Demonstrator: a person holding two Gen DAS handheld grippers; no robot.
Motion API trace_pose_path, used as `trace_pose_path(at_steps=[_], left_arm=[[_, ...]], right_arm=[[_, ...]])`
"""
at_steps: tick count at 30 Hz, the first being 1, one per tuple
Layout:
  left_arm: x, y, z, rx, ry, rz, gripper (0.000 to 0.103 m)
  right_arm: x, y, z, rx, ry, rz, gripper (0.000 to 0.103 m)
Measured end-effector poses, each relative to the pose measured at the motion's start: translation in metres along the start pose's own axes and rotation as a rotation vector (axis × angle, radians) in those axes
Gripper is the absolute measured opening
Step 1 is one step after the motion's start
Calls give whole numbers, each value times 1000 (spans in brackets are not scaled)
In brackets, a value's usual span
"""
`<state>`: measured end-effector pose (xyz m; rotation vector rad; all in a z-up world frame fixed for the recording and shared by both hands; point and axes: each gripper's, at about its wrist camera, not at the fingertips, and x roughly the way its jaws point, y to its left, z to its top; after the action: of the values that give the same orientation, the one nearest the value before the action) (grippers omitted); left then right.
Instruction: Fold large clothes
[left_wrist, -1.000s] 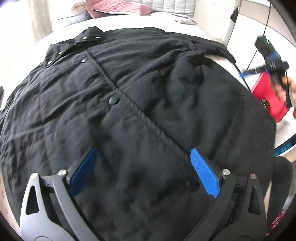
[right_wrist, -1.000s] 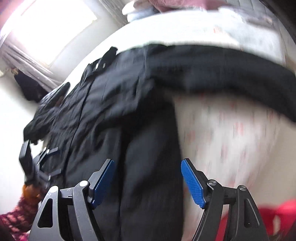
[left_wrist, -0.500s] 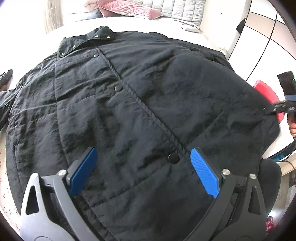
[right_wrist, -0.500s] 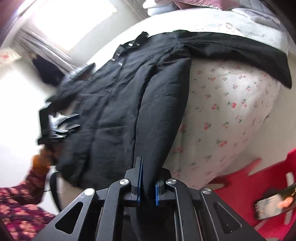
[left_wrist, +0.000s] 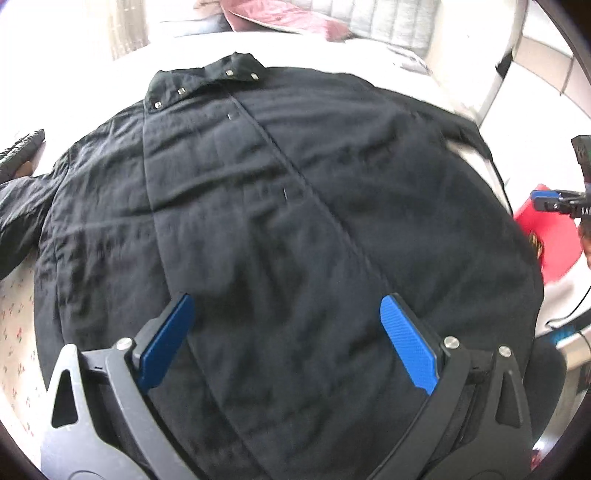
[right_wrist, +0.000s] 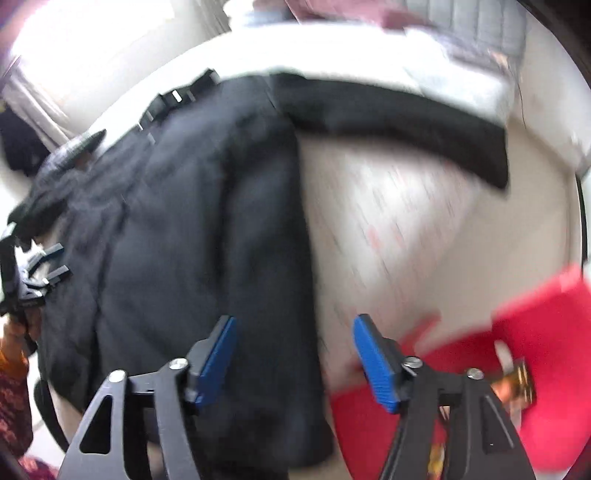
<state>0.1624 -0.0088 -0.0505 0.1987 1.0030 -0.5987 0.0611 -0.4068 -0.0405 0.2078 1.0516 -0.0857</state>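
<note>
No word, brand or number can be read whole. On the right gripper (left_wrist: 554, 201), at the three o'clock edge of the left wrist view, white capitals that look like "DA" run off the frame, too cut off to give a name. The red object (left_wrist: 543, 243) just below it carries a small gold mark, too small to make out. In the right wrist view everything is blurred, and a printed card (right_wrist: 519, 380) at four o'clock on the red surface is unreadable.
</note>
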Motion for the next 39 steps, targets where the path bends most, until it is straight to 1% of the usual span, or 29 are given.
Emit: trace_pose_path(at_steps=[3, 5, 7, 9, 11, 12, 13, 14, 15, 17, 19, 22, 24, 26, 29, 31, 33, 35, 37, 39], left_arm=[[12, 12, 15, -56, -15, 5, 101], [21, 21, 21, -86, -23, 29, 101], [30, 34, 23, -111, -22, 70, 101], [36, 47, 17, -128, -10, 104, 101], [42, 62, 3, -137, 15, 135, 101], [45, 71, -6, -136, 29, 149, 101], [47, 79, -17, -126, 38, 156, 101], [43, 85, -29, -110, 21, 143, 101], [35, 87, -37, -98, -1, 123, 101], [25, 88, -45, -69, 16, 100, 101], [18, 83, -53, -11, 40, 115, 101], [12, 72, -57, 64, 90, 158, 101], [4, 65, -55, 90, 117, 169, 101], [-5, 58, -50, 112, 118, 165, 101], [-19, 44, -39, 140, 79, 184, 101], [-29, 33, -28, 138, 42, 179, 101], [-35, 26, -16, 112, 12, 149, 101], [-35, 22, -5, 72, -8, 99, 101], [-29, 19, 8, 28, -18, 54, 101], [-20, 16, 19, -8, -8, 35, 101]], right_arm=[[26, 37, 26, -18, -78, 21, 75], [50, 62, 46, -39, -109, 27, 75], [73, 80, 58, -61, -120, 34, 75], [101, 94, 65, -103, -136, -8, 75], [124, 90, 63, -123, -115, -36, 75], [139, 79, 60, -108, -88, -48, 76], [147, 66, 56, -81, -68, -31, 81], [150, 51, 49, -48, -78, 17, 82], [146, 43, 44, -26, -114, 56, 82], [135, 23, 32, 5, -111, 81, 82], [127, 13, 20, -18, -98, 76, 82], [111, 7, 6, -71, -54, 44, 82], [98, 4, 3, -68, -25, 38, 82], [86, -4, 3, -49, -23, 31, 82], [63, -25, 10, 23, -49, 55, 83], [55, -49, 15, 114, -81, 68, 85], [50, -81, 19, 247, -127, 94, 86], [49, -111, 23, 387, -165, 141, 86], [52, -143, 28, 531, -198, 205, 86], [58, -168, 33, 634, -233, 258, 86]])
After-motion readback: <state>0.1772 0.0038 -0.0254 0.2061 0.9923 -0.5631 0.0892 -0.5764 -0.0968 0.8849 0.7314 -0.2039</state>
